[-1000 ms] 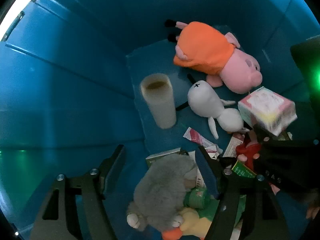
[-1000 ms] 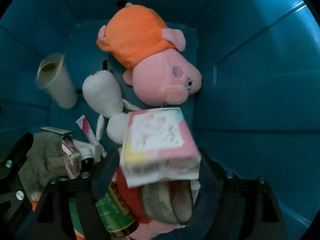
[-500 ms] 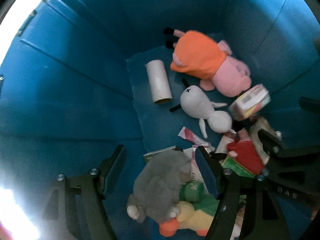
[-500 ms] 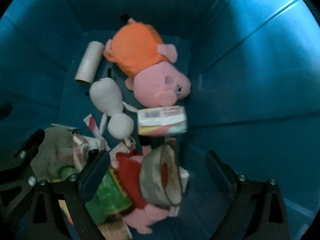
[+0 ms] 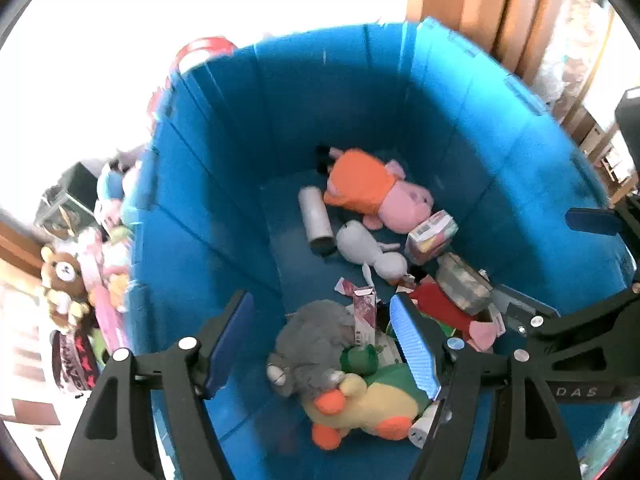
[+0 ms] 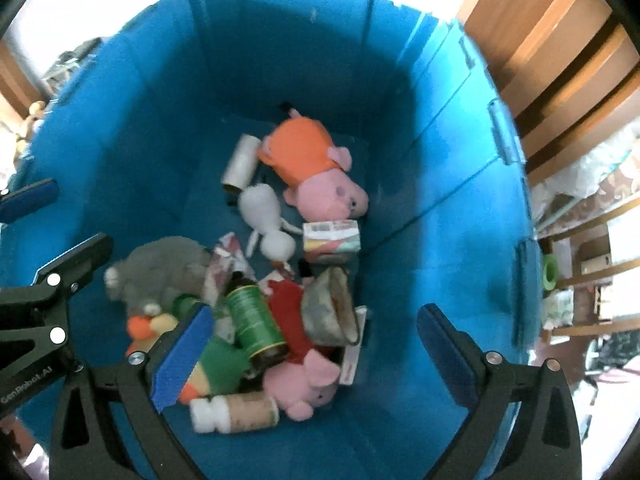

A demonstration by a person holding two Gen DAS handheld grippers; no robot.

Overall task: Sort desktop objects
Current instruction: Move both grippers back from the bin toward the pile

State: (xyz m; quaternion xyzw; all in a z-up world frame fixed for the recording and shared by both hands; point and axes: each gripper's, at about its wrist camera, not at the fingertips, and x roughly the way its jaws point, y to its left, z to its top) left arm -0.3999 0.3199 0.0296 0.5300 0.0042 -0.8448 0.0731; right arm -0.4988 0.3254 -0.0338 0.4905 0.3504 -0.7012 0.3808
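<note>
A deep blue bin (image 5: 224, 208) (image 6: 440, 184) holds the sorted things: a pink pig plush in orange (image 5: 372, 194) (image 6: 316, 168), a pale cardboard tube (image 5: 316, 216) (image 6: 242, 164), a white plush (image 5: 368, 248) (image 6: 266, 216), a pastel box (image 5: 432, 232) (image 6: 332, 236), a grey plush (image 5: 316, 340) (image 6: 160, 268) and a green can (image 6: 254, 320). My left gripper (image 5: 324, 344) is open and empty above the bin. My right gripper (image 6: 316, 356) is open and empty above the bin.
Plush toys, among them a brown bear (image 5: 64, 284), lie outside the bin on the left. Wooden furniture (image 6: 560, 52) stands to the right. A yellow duck plush (image 5: 360, 404) and a white bottle (image 6: 234, 414) lie at the bin's near end.
Both grippers have risen out of the bin. The pastel box left the right gripper and lies by the pig; the tube fell onto its side by the pig plush.
</note>
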